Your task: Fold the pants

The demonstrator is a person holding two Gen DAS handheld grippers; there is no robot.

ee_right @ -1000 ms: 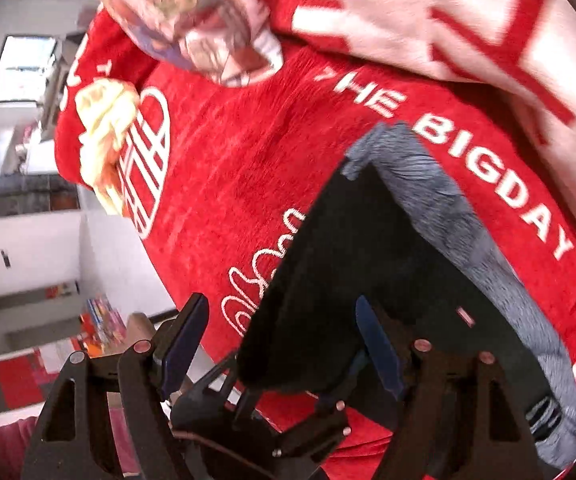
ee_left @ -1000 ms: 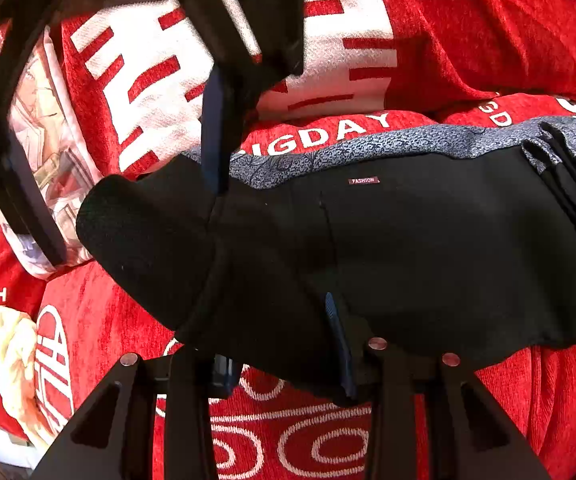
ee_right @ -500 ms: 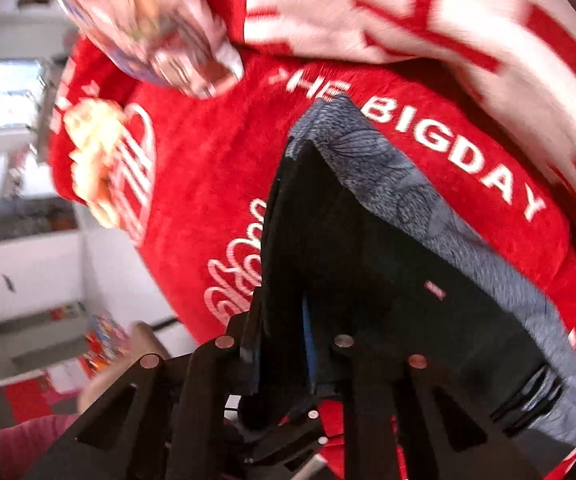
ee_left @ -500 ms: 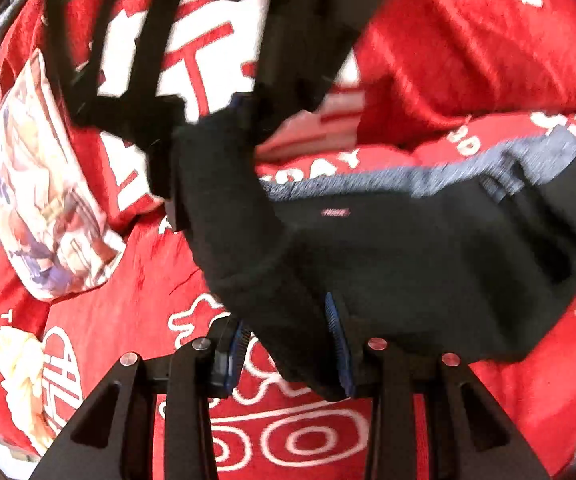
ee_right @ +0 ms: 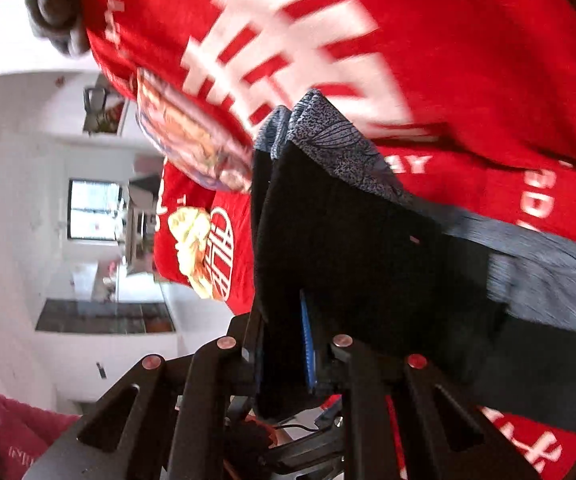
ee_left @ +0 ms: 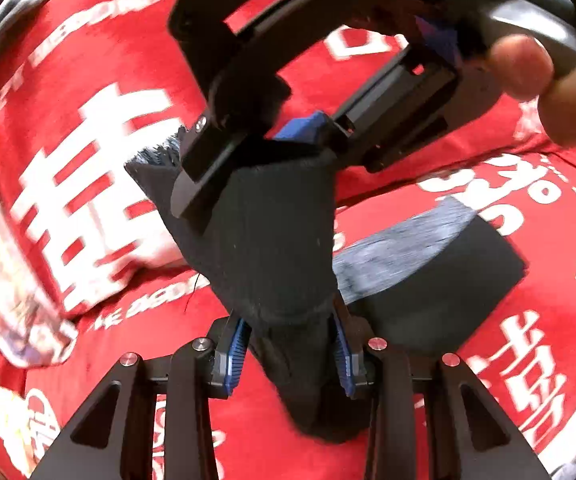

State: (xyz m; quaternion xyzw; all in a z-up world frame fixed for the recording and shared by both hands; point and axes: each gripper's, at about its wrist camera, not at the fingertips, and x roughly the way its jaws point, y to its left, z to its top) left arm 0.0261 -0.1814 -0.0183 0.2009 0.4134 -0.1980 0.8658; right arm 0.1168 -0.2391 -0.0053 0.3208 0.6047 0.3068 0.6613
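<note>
The black pants (ee_left: 271, 240) with a grey patterned waistband (ee_left: 400, 248) are lifted off the red bedspread. My left gripper (ee_left: 290, 354) is shut on a bunched fold of the black cloth at the bottom of the left wrist view. My right gripper (ee_right: 283, 344) is shut on the pants (ee_right: 368, 248) near the grey waistband (ee_right: 336, 136). The right gripper also shows in the left wrist view (ee_left: 271, 136), clamped on the pants' upper edge just beyond the left one. The far part of the pants still lies on the bed.
A red bedspread (ee_left: 528, 320) with white lettering covers the bed. A red and white pillow (ee_left: 87, 184) and a printed cushion (ee_right: 183, 136) lie at the back. A white room with a window (ee_right: 95, 208) shows beyond the bed edge.
Both grippers have lifted the pants' end up and carried it toward the far part. The right gripper, open a second ago, has shut on the cloth. The two grippers have come close together.
</note>
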